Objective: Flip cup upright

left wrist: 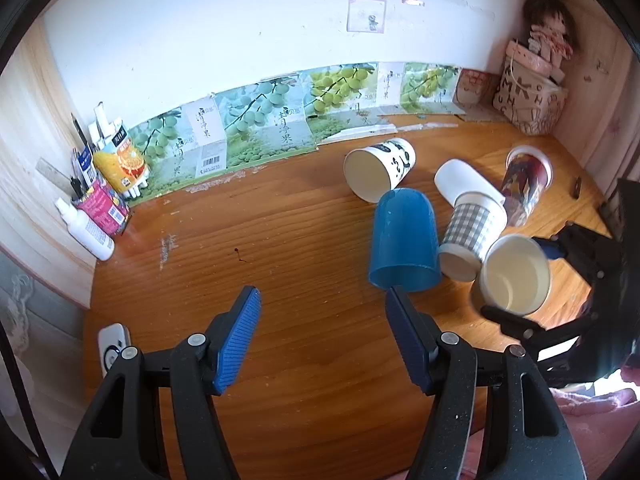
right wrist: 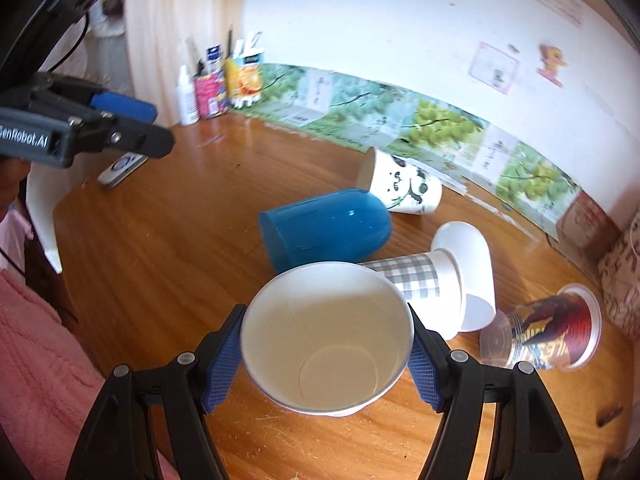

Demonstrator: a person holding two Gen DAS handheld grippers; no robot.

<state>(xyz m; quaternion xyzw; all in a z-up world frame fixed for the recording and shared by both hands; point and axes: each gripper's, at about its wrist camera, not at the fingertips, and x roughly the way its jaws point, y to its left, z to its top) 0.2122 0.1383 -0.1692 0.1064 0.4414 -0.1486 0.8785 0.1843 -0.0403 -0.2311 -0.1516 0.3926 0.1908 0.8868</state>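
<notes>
My right gripper (right wrist: 327, 350) is shut on a plain white paper cup (right wrist: 326, 336), mouth up, held just above the wooden table; it also shows in the left wrist view (left wrist: 516, 276). Several cups lie on their sides: a blue plastic cup (left wrist: 404, 240) (right wrist: 326, 226), a panda-print cup (left wrist: 380, 168) (right wrist: 404, 186), a grey-checked cup (left wrist: 472, 232) (right wrist: 424, 280), a white cup (left wrist: 464, 184) (right wrist: 468, 264) and a clear printed cup (left wrist: 528, 184) (right wrist: 548, 332). My left gripper (left wrist: 322, 340) is open and empty, just in front of the blue cup's mouth.
The wooden table (left wrist: 280, 240) has a white wall with grape-print cartons (left wrist: 260, 120) behind it. A pen holder, a juice carton and a white bottle (left wrist: 86, 232) stand at the back left. A patterned bag with a doll (left wrist: 532, 96) fills the back right corner. A white device (left wrist: 112, 344) lies at the left edge.
</notes>
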